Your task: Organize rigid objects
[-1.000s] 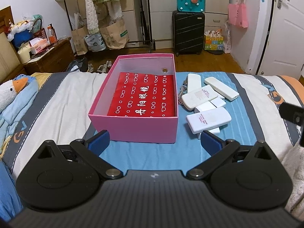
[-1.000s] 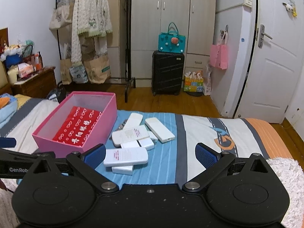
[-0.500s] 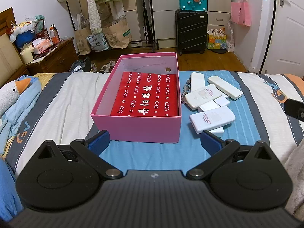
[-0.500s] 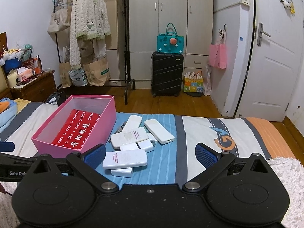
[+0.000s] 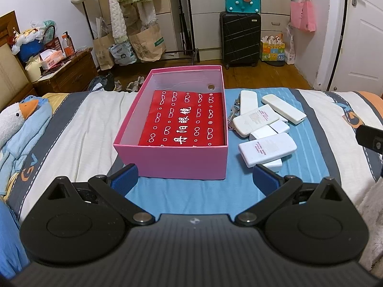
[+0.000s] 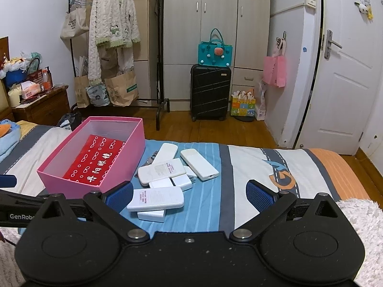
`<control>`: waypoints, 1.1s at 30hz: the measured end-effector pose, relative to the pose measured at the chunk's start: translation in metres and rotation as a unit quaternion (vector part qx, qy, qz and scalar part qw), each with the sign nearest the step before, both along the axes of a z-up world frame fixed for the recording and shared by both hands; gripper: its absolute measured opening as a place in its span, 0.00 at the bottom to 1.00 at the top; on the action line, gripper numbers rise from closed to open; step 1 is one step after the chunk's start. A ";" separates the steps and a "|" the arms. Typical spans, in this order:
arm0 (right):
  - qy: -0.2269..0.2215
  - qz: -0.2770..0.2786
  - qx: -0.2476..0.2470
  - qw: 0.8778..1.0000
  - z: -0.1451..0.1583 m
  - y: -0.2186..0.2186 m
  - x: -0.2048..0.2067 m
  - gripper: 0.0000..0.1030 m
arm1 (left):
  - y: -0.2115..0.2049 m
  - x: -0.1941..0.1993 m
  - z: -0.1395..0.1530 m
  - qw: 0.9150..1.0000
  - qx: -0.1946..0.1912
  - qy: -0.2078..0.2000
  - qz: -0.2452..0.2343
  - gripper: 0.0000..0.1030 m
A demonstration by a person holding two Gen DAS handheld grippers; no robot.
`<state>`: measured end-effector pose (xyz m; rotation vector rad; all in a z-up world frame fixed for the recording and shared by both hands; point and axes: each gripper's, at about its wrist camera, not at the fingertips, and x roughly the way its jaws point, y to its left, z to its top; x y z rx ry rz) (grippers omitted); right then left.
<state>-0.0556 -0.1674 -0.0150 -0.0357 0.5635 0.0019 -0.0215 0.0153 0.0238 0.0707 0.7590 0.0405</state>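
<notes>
So the pile of white cases (image 5: 263, 129) sits mid-right of the frame on the bed (image 5: 79, 124), just beside the pink box (image 5: 172, 160) with a red pouch (image 5: 184, 124) inside. Left gripper (image 5: 195, 178) and right gripper (image 6: 189, 195) both released, hovering empty.

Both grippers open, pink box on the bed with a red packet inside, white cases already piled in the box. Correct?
One error: the white cases are not in the pink box. They lie piled on the bed beside it, as the right wrist view shows. The rest holds: left gripper and right gripper are open, and the red packet is inside the box.
</notes>
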 end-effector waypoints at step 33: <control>0.042 0.129 0.061 0.989 0.025 -0.020 0.027 0.99 | 0.002 0.005 0.019 1.000 -0.018 -0.017 -0.017 1.00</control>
